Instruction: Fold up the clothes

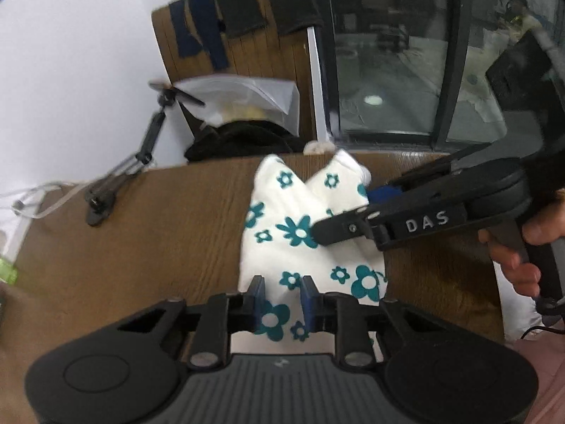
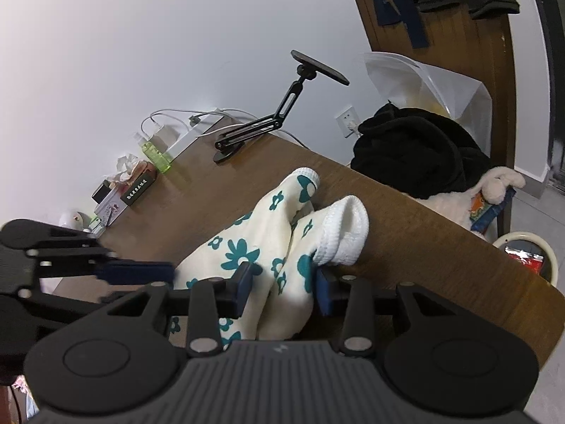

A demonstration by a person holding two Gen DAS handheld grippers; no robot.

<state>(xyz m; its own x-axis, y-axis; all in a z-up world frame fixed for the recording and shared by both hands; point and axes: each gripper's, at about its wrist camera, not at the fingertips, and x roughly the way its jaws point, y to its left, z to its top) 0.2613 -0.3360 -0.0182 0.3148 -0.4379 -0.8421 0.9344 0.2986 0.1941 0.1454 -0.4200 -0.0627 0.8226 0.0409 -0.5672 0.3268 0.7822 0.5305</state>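
Note:
White floral pants (image 1: 300, 233) with teal flowers lie on the brown table (image 1: 141, 240). Their two ribbed leg cuffs (image 1: 346, 162) point toward the far edge. In the left wrist view my left gripper (image 1: 284, 298) straddles the near end of the pants, its blue pads close together with cloth filling the narrow gap. My right gripper (image 1: 367, 201) comes in from the right, held by a hand (image 1: 512, 247), with its jaws around one leg. In the right wrist view my right gripper (image 2: 282, 286) has bunched cloth (image 2: 275, 247) pinched between its pads, and the white cuff (image 2: 348, 233) is raised. The left gripper (image 2: 141, 270) touches the cloth's left edge.
A black phone-holder arm (image 2: 261, 127) stands at the table's back. A green bottle (image 2: 157, 153) and a tissue box (image 2: 137, 187) sit along the wall. A black clothing pile (image 2: 416, 155) and a plush toy (image 2: 494, 183) lie on a chair past the table's far edge. A bin (image 2: 529, 251) stands on the floor.

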